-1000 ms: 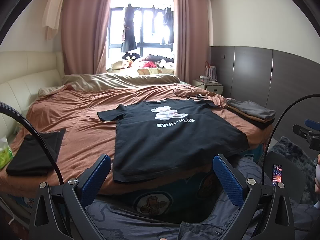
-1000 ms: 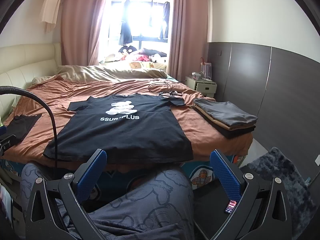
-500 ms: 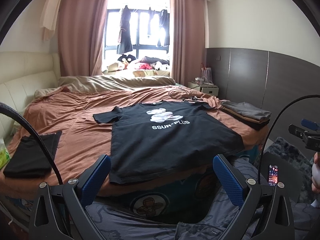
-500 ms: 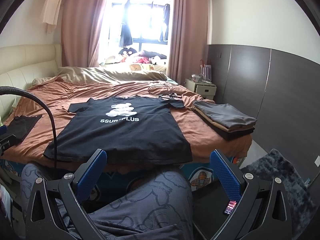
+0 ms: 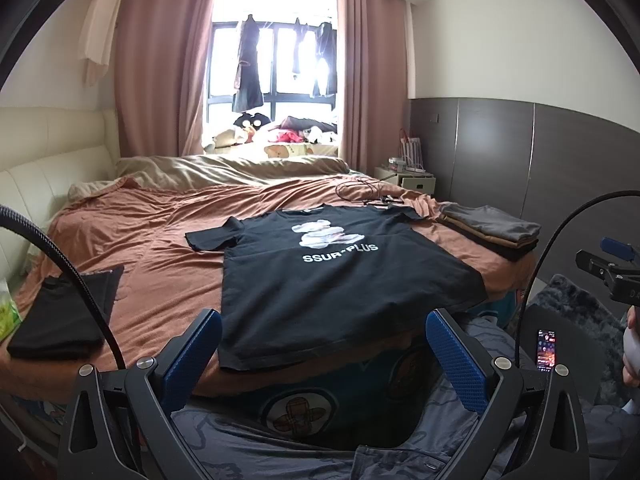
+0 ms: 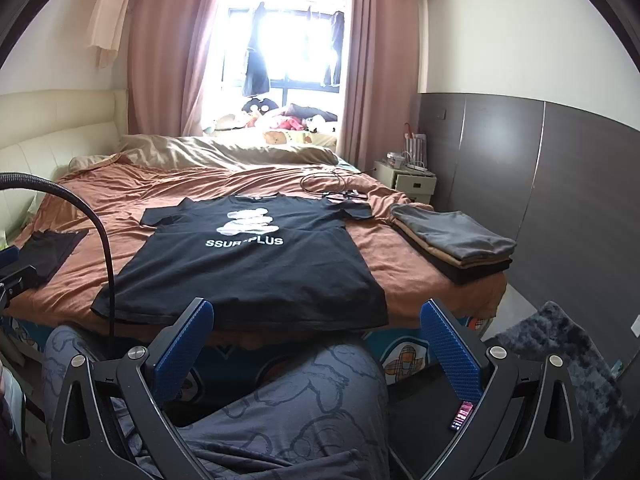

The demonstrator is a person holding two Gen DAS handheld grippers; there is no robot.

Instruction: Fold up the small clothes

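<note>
A black T-shirt [image 5: 332,276] [image 6: 248,268] with a white print and the words SSUR PLUS lies spread flat, front up, on the brown bed sheet [image 5: 152,248], its hem at the near bed edge. My left gripper [image 5: 324,336] is open and empty, held back from the bed just short of the hem. My right gripper [image 6: 316,328] is also open and empty, in front of the hem above a person's knee [image 6: 288,400]. Neither gripper touches the shirt.
A stack of folded clothes [image 6: 452,240] [image 5: 488,228] sits at the bed's right corner. A folded black garment [image 5: 64,308] lies at the left. Cables [image 6: 332,188] lie behind the shirt. A phone [image 5: 546,350] and a dark rug [image 6: 560,360] are on the floor at the right.
Both views have shifted slightly; the left wrist view drifted a little, so the shirt sits a bit further left and higher. The shirt itself has not moved, and both grippers stay open.
</note>
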